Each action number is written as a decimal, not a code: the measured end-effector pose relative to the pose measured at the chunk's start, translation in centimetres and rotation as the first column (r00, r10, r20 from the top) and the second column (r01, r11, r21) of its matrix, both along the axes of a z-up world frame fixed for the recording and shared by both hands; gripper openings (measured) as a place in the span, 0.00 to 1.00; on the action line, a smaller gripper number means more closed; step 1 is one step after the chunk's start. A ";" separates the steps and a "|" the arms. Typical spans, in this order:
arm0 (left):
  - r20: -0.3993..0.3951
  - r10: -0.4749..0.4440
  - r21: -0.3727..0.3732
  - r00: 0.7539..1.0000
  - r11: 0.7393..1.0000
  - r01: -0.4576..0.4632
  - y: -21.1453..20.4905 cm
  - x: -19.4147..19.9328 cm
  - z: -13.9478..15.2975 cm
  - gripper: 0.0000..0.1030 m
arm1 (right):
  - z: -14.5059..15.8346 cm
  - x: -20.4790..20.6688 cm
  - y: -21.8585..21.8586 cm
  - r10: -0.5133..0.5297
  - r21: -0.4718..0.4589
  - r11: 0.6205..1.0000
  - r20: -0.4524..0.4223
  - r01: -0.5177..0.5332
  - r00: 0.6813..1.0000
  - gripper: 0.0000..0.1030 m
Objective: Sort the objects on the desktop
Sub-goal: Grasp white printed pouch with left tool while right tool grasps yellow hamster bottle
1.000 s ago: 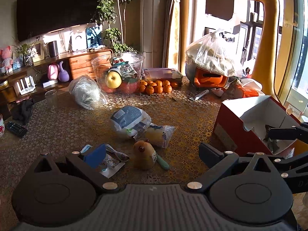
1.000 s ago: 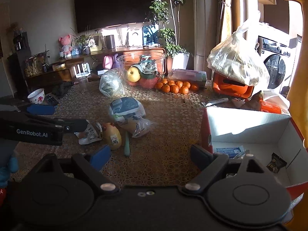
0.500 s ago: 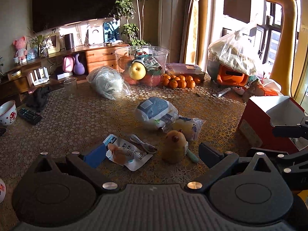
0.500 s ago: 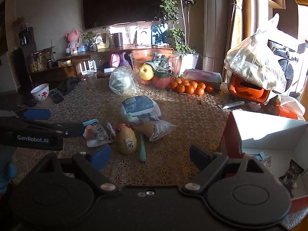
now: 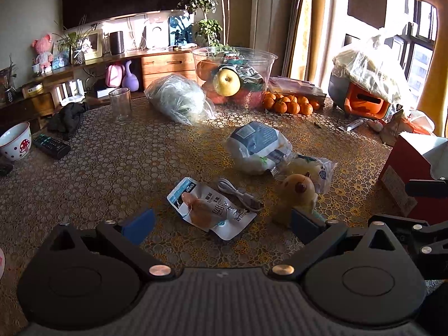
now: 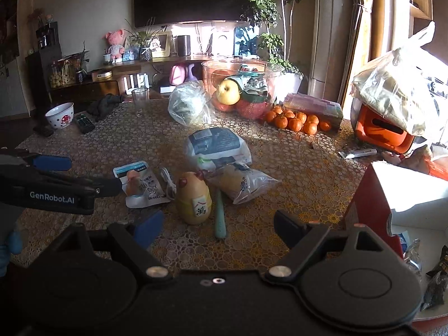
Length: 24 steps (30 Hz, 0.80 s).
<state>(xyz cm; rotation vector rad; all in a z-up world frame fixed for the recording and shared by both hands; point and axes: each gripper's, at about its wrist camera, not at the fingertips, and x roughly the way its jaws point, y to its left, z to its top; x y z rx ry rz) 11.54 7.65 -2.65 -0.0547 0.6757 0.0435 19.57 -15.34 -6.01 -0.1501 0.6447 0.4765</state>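
My left tongs [image 5: 221,222] stand wide with nothing between the pads; the snack pouch [image 5: 210,208] lies flat on the table [image 5: 98,168] just ahead of them, between the two fingers' lines. A white cable [image 5: 238,194] lies against the pouch's far right edge. The yellow toy [image 5: 294,196] stands right by my left tongs' right finger.

My right tongs [image 6: 218,228] are wide too and hold nothing. The toy [image 6: 193,198] stands just ahead of their left finger, and a teal pen [image 6: 219,215] lies between the fingers, pointing away from me. Beyond it sit a clear bag of yellow food [image 6: 243,182] and a larger white-and-blue bag [image 6: 215,145], touching each other.

To the right of my right tongs is the red box [image 6: 364,204], open on top; inside I see a dark wrapper [image 6: 436,277], a silvery wrapper and a bit of blue packet, all near its near wall.

Far ahead, a clear bowl [image 6: 240,70] holds a yellow apple [image 6: 228,92], red fruit and a packet; tangerines [image 6: 294,120] lie loose on the table beside it. A spotted bowl [image 6: 60,114] stands far left; its contents are hidden.
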 end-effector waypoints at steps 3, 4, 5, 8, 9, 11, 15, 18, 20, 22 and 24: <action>-0.020 0.019 -0.019 1.000 1.000 -0.020 0.8 0.7 -0.8 1.00 | -0.6 0.6 0.6 0.005 -0.004 1.000 -0.008 -0.005 1.000 0.84; -0.031 0.028 -0.028 0.999 0.999 -0.029 1.1 1.0 -1.1 1.00 | -0.8 0.8 0.8 0.007 -0.007 1.000 -0.011 -0.007 1.000 0.84; -0.038 0.034 -0.034 0.999 0.999 -0.035 1.3 1.2 -1.3 1.00 | -1.1 0.9 1.0 0.013 -0.010 1.000 -0.014 -0.013 1.000 0.83; -0.052 0.051 -0.032 0.997 0.998 -0.053 1.9 1.9 -2.1 1.00 | -1.6 1.2 1.5 0.029 -0.021 0.999 -0.018 -0.029 0.999 0.83; -0.053 0.052 -0.032 0.997 0.998 -0.054 2.0 2.2 -2.4 1.00 | -1.8 1.4 1.7 0.035 -0.023 0.999 -0.021 -0.035 0.999 0.82; -0.057 0.049 -0.038 0.997 0.998 -0.052 2.2 2.6 -2.7 1.00 | -2.2 1.7 2.1 0.042 -0.026 0.999 -0.026 -0.043 0.999 0.82; -0.068 0.058 -0.041 0.996 0.997 -0.061 2.5 3.6 -3.6 1.00 | -2.8 2.3 2.7 0.058 -0.038 0.998 -0.035 -0.059 0.998 0.80; -0.064 0.061 -0.037 0.996 0.997 -0.064 2.7 4.2 -4.2 1.00 | -3.3 2.8 3.2 0.068 -0.048 0.996 -0.036 -0.070 0.997 0.80; -0.064 0.060 -0.030 0.996 0.998 -0.062 2.8 4.6 -4.6 1.00 | -3.7 3.1 3.5 0.074 -0.054 0.996 -0.039 -0.076 0.997 0.80; -0.063 0.052 -0.029 0.997 0.998 -0.054 3.0 5.0 -5.0 1.00 | -4.0 3.4 3.7 0.077 -0.056 0.995 -0.043 -0.079 0.996 0.80; -0.062 0.044 -0.027 0.997 0.999 -0.046 3.1 5.4 -5.4 1.00 | -4.3 3.7 3.9 0.078 -0.055 0.995 -0.045 -0.081 0.996 0.80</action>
